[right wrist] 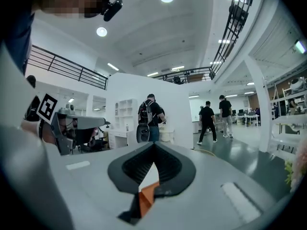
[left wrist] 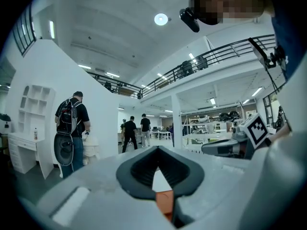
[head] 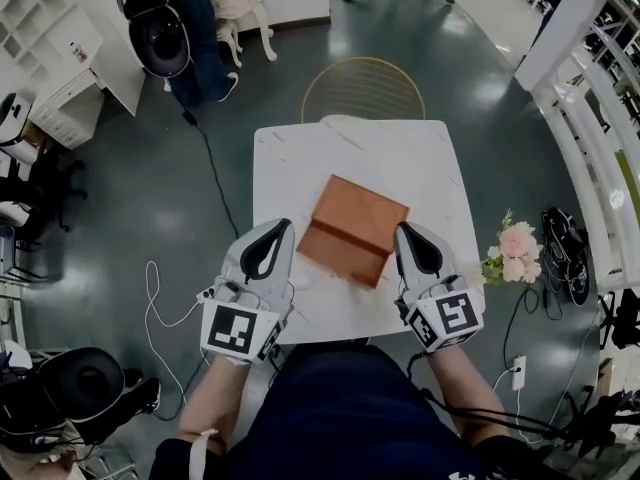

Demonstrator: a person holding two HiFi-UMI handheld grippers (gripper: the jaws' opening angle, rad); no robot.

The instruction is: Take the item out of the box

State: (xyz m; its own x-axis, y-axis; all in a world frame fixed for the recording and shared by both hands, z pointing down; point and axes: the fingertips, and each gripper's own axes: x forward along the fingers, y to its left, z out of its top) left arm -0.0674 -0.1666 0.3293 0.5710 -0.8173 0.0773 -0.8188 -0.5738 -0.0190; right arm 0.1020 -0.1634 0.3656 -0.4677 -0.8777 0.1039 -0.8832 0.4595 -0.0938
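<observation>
A flat brown cardboard box (head: 352, 228) lies closed and turned at an angle on the white marble table (head: 400, 158). My left gripper (head: 284, 225) rests by the box's near left edge, its jaws shut with nothing between them. My right gripper (head: 401, 227) sits at the box's right edge, also shut and empty. In the left gripper view the jaws (left wrist: 158, 148) meet at their tips, and a sliver of the orange-brown box (left wrist: 165, 201) shows through the gap below. The right gripper view shows the same: tips together (right wrist: 154, 145), with a box corner (right wrist: 146, 195) beneath.
A round gold wire chair (head: 363, 88) stands at the table's far side. Pink flowers (head: 516, 243) and a dark bag (head: 563, 253) lie on the floor to the right. Cables (head: 212, 173) trail on the left. People stand farther back (head: 190, 28).
</observation>
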